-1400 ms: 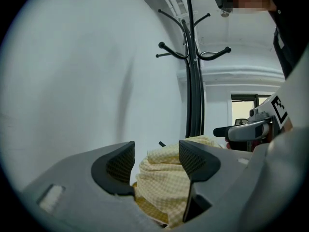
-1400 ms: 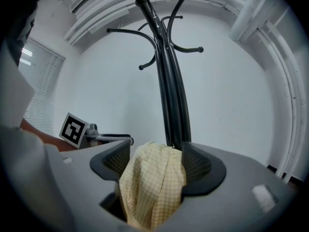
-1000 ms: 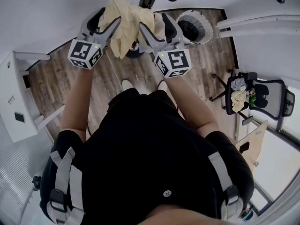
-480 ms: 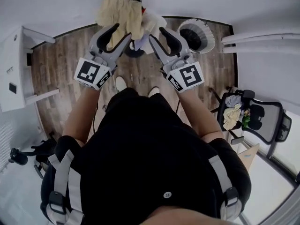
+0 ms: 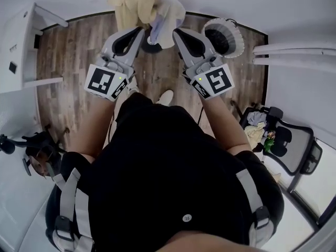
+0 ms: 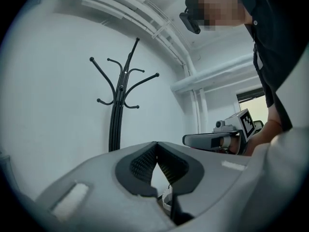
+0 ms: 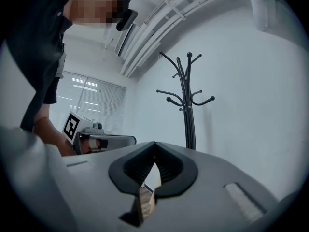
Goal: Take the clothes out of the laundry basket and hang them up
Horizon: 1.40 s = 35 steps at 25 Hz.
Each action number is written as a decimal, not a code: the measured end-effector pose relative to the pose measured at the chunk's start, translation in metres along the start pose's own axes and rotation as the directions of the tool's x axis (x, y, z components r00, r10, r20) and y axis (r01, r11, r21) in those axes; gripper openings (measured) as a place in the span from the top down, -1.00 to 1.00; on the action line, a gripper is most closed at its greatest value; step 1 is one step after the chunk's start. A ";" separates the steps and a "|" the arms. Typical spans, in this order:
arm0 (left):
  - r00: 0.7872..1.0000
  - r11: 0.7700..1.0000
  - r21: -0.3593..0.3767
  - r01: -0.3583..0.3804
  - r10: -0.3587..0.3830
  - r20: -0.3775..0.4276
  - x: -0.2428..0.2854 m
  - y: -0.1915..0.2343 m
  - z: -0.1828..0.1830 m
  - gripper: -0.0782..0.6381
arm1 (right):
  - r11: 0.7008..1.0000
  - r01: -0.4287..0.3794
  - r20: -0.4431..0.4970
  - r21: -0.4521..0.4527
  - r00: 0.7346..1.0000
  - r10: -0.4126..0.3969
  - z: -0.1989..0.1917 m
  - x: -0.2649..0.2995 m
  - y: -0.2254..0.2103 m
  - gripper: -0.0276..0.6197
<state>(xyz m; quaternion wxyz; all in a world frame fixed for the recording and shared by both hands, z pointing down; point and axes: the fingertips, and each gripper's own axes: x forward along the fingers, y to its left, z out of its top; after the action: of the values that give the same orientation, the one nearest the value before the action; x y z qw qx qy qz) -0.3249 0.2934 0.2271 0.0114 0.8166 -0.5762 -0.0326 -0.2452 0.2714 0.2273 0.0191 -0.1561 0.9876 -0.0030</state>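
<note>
NEAR | your left gripper [image 5: 139, 30] and right gripper [image 5: 176, 32] flank 12 o'clock, level, jaws just closed tight on nothing: emptied, I judge, since the load looks hung | MID | beige garment [image 5: 127, 7] and pale garment [image 5: 169, 12] drape at 12 o'clock off the coat stand [image 6: 115, 124] | FAR | laundry basket [image 5: 223, 35], 1 o'clock, your next reach.

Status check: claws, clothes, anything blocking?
Left claw and right claw just closed, both empty. Beige and white garments on the coat rack, clear of both claws. Laundry basket off right; nothing blocking.
</note>
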 end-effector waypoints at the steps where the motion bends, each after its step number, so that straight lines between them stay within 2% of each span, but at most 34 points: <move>1: 1.000 1.000 0.005 -0.006 0.006 0.003 -0.003 -0.006 0.001 0.78 | 1.000 -0.007 -0.001 -0.001 1.000 0.007 0.000 -0.004 0.003 0.91; 7: 0.999 0.998 0.057 -0.034 0.034 0.004 -0.013 -0.027 0.003 0.78 | 0.999 -0.036 -0.016 -0.001 0.999 0.036 -0.001 -0.014 0.015 0.91; 15: 0.999 0.997 0.066 -0.034 0.032 0.025 -0.010 -0.049 0.005 0.78 | 0.999 -0.033 -0.016 -0.022 0.999 0.032 0.000 -0.031 0.016 0.91; 26: 0.998 0.997 0.038 -0.062 0.062 0.003 -0.012 -0.035 -0.005 0.78 | 0.999 -0.046 -0.017 -0.009 0.999 0.045 -0.001 -0.024 0.013 0.91; 31: 0.998 0.997 0.043 -0.067 0.067 -0.002 -0.003 -0.050 -0.006 0.78 | 0.998 -0.054 -0.012 -0.014 0.998 0.054 0.000 -0.039 0.005 0.91; 35: 0.998 0.997 0.040 -0.068 0.068 0.006 -0.004 -0.030 -0.009 0.78 | 0.998 -0.057 -0.016 -0.012 0.998 0.057 -0.001 -0.021 0.005 0.91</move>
<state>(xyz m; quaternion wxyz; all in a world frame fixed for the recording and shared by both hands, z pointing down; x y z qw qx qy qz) -0.2970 0.3072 0.2345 -0.0053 0.7965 -0.6042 -0.0223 -0.2268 0.2826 0.2289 0.0104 -0.1280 0.9917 0.0024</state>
